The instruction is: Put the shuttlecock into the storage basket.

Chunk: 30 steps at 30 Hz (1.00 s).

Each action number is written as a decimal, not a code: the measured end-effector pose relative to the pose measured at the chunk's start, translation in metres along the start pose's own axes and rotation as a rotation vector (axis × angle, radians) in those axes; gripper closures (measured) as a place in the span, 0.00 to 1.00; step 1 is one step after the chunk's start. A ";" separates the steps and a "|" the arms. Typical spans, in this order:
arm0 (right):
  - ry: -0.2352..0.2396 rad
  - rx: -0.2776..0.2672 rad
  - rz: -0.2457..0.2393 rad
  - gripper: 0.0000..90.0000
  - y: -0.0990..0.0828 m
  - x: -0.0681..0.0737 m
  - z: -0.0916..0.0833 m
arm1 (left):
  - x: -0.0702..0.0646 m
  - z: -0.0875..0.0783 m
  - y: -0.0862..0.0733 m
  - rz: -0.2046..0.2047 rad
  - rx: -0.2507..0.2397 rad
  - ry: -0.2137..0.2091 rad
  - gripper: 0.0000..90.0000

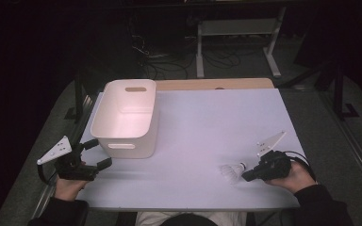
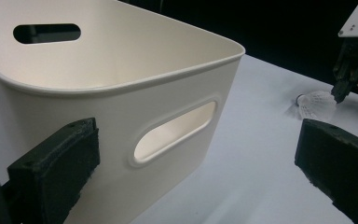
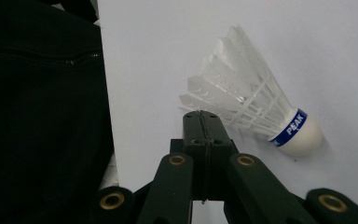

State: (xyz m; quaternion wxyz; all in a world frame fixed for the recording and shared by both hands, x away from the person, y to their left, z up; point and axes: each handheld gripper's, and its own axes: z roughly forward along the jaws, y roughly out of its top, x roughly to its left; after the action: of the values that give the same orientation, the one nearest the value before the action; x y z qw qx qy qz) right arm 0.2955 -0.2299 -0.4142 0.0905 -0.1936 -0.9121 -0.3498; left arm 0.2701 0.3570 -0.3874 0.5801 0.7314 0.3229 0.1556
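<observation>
- White table (image 1: pixel 193 141), lit from above; dark floor and cables beyond its far edge.
- Left gripper (image 1: pixel 96 153) held low at the table's near-left corner, forearm entering from the bottom, hand (image 1: pixel 68 186) wrapped under the body. It points toward the near wall of the bin.
- Left jaws stand wide apart with nothing between them. In the left gripper view the 2 black pads (image 2: pixel 56 163) frame the bin's near wall and its slot handle without touching it.
- White plastic bin (image 1: pixel 127 117) sits upright at the table's left, open top, 1 slot handle in each end wall. Interior looks bare.
- Right gripper (image 1: pixel 246 177) held at the near-right, hand (image 1: pixel 294 176) cupped behind it, dark sleeve below. It lies low, close to the tabletop, tips aimed left.
- Right jaws pressed together, tips flush, gripping nothing.
- Shuttlecock (image 3: pixel 256 109) lies on its side on the table just beside the right gripper's tips, white feathers, blue band reading "PEAK", cork base pointing away. Whether feathers touch the tips: cannot tell.
- Shuttlecock is well apart from the bin, to its right.
</observation>
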 end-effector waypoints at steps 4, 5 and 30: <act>0.011 0.020 -0.011 0.99 0.000 0.000 0.003 | 0.000 0.000 0.000 0.000 0.000 0.000 0.00; 0.013 0.023 -0.014 0.99 0.000 0.000 0.004 | 0.000 0.000 0.000 0.000 0.000 0.000 0.00; -0.029 0.079 -0.038 0.99 0.006 -0.004 0.021 | 0.000 0.000 0.000 0.002 0.001 0.000 0.00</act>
State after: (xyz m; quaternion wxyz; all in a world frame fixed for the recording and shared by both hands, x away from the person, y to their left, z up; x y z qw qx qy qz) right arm 0.3010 -0.2125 -0.4269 0.0782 -0.1775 -0.9299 -0.3124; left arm 0.2701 0.3569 -0.3874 0.5795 0.7321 0.3223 0.1560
